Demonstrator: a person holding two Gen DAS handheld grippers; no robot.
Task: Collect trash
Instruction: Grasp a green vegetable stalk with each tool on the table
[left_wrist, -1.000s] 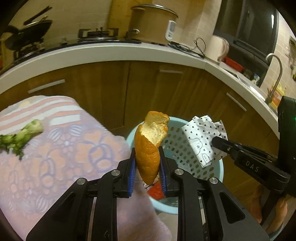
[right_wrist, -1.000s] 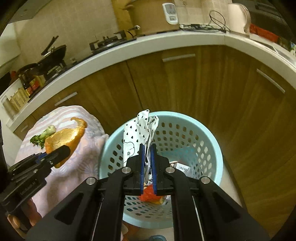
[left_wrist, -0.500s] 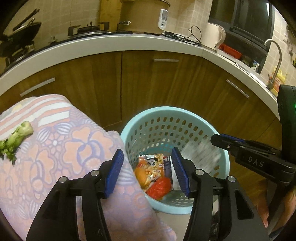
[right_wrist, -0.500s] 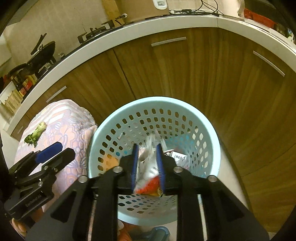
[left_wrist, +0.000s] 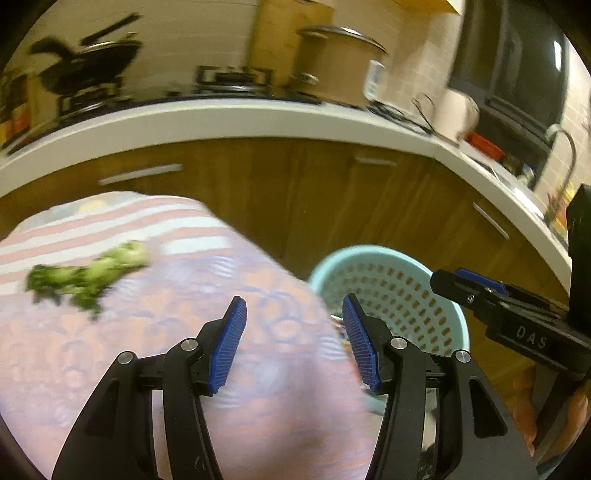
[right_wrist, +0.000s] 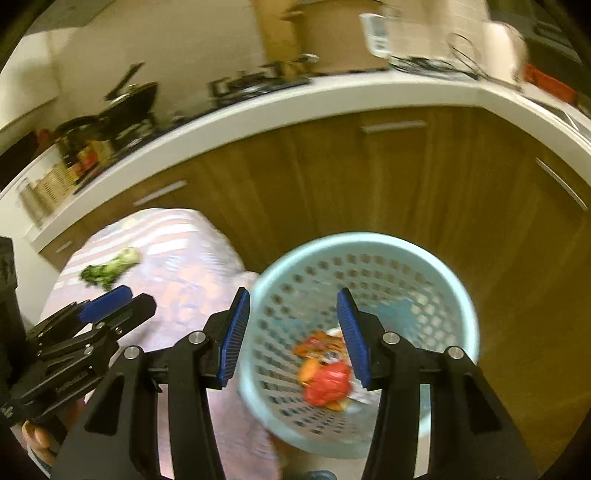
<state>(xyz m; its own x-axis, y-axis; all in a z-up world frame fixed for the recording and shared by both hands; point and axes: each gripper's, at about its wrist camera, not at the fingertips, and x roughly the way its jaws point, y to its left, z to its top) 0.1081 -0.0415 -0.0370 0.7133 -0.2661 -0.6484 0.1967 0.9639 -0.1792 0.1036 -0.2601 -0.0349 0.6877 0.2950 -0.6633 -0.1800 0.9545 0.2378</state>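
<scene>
A light blue perforated trash basket (right_wrist: 458, 317) stands on the floor, also in the left wrist view (left_wrist: 436, 295). Red and orange trash (right_wrist: 325, 373) lies in its bottom. A green vegetable scrap (left_wrist: 88, 273) lies on the pink patterned cloth (left_wrist: 166, 332), also in the right wrist view (right_wrist: 110, 269). My left gripper (left_wrist: 293, 339) is open and empty above the cloth's edge beside the basket. My right gripper (right_wrist: 293, 332) is open and empty above the basket. Both views are motion-blurred.
Wooden cabinets (left_wrist: 295, 192) under a white counter (left_wrist: 221, 118) curve behind the basket. A pan (left_wrist: 85, 70), a stove, a pot (left_wrist: 336, 66) and a kettle stand on the counter. The cloth-covered surface is left of the basket.
My left gripper let go of the orange peel and my right gripper let go of the patterned paper; both dropped into the basket. Both jaws opened wide. The left gripper swung left over the cloth.
</scene>
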